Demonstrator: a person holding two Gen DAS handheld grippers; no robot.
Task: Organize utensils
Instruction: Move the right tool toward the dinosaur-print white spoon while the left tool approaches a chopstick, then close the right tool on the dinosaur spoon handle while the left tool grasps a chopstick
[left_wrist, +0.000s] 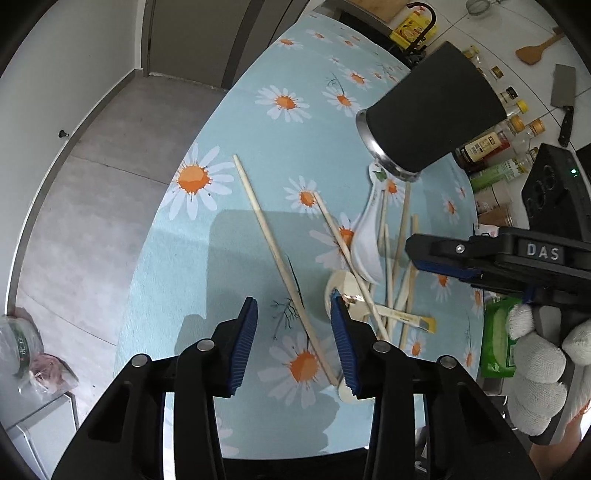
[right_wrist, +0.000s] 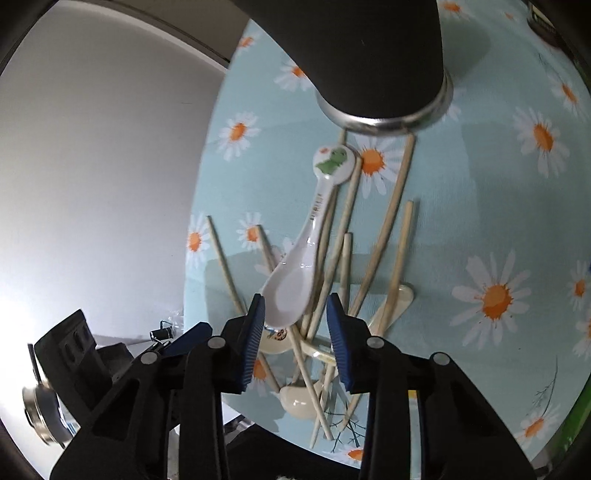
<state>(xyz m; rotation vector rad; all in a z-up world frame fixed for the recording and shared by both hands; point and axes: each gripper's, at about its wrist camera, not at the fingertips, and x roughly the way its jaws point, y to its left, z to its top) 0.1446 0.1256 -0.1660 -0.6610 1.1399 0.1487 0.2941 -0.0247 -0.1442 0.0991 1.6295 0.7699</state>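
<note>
Below the black utensil holder (left_wrist: 432, 110), which stands at the far side of the daisy-print tablecloth (left_wrist: 258, 122), the utensils lie in a loose heap: bamboo chopsticks (right_wrist: 388, 229) crossing one another, a white ceramic spoon (right_wrist: 295, 273) with a green dinosaur on its handle end, and at least one cream spoon (right_wrist: 295, 400) underneath. One long chopstick (left_wrist: 273, 251) lies apart, on the side of the heap away from the holder's right flank.

The step in hand looks like the first pick-up. The left gripper (left_wrist: 293, 343) points down over that long chopstick, its jaws partly spread with the stick running between the blue pads, neither pad pressing it. The right gripper (right_wrist: 295, 332) hovers over the bowl of the white spoon, jaws likewise partly spread, framing the bowl without visibly pinching it. A white-gloved hand (left_wrist: 543, 376) carries the right tool.

Next, each pair of jaws would need to settle lower and pinch a single piece, then lift it clear of the tangle and carry it up to the holder's mouth.

What the holder contains cannot be told; only its dark wall and metal base ring show.
</note>
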